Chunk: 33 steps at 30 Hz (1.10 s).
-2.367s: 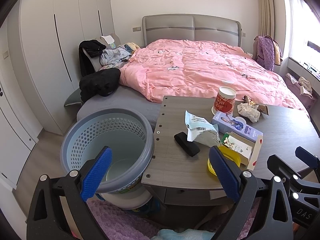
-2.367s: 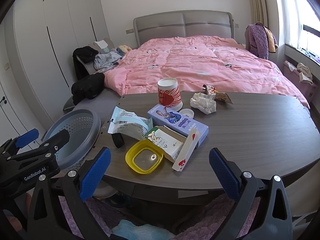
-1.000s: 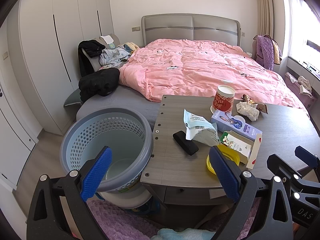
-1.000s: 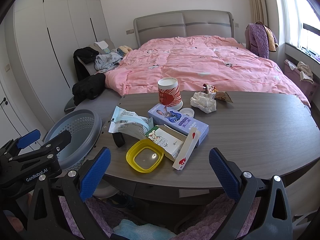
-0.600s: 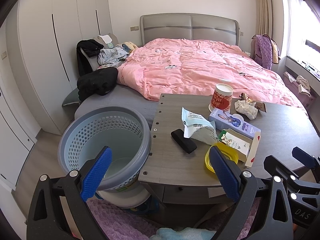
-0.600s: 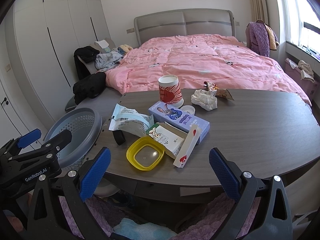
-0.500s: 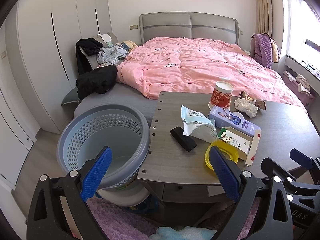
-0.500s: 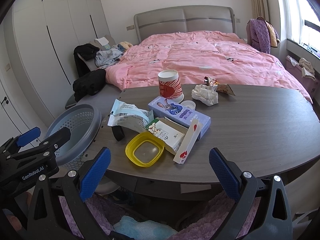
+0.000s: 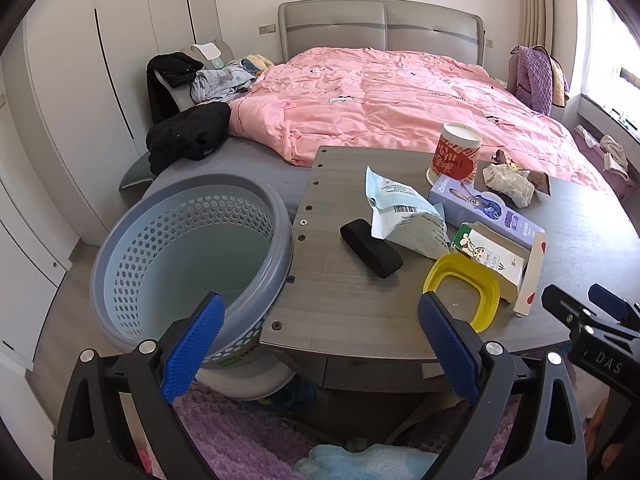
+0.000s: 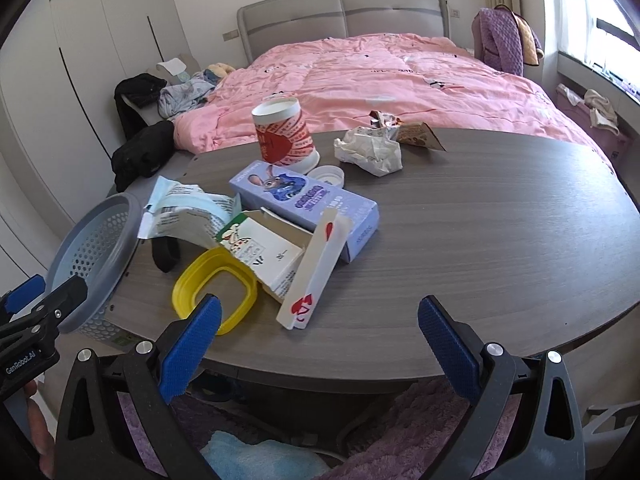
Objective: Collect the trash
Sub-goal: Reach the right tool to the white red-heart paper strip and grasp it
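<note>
Right wrist view: table fills the centre; basket at nine o'clock beside its edge, trash pile with yellow lid at ten. Right gripper and left gripper both gape wide, empty.

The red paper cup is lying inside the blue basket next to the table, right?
Not quite. The red paper cup stands on the table, near its far edge, as the right wrist view shows. The blue basket is next to the table.
</note>
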{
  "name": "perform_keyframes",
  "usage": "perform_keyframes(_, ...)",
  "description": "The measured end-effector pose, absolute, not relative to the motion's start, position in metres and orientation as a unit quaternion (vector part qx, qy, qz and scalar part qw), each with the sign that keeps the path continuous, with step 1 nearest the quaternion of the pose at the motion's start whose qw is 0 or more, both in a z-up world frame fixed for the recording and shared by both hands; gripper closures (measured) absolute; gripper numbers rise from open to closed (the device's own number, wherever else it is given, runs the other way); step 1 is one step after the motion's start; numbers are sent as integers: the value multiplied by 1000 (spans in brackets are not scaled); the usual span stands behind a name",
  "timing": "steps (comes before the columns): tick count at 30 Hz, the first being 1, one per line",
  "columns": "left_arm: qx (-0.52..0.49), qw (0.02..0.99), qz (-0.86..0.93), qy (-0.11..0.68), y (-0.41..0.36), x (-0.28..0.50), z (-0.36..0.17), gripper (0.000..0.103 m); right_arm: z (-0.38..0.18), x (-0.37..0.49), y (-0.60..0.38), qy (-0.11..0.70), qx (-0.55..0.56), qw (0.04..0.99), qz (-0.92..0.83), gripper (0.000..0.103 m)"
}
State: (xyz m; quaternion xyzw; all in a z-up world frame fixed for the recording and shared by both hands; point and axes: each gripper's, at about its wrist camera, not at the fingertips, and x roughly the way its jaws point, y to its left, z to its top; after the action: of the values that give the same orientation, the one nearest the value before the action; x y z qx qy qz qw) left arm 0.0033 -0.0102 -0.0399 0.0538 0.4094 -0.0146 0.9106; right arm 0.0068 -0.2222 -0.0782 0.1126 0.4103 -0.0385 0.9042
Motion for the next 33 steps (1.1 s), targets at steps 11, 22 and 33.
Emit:
perform_keyframes(11, 66, 899, -27, 432, -22, 16, -56, 10, -108, 36, -233, 444, 107, 888, -55, 6)
perform_keyframes(22, 66, 896, -30, 439, -24, 17, -60, 10, -112, 28, -262, 444, 107, 884, -97, 6)
perform_keyframes(33, 65, 894, -34, 442, -24, 16, -61, 10, -111, 38, -247, 436, 78, 893, -79, 11)
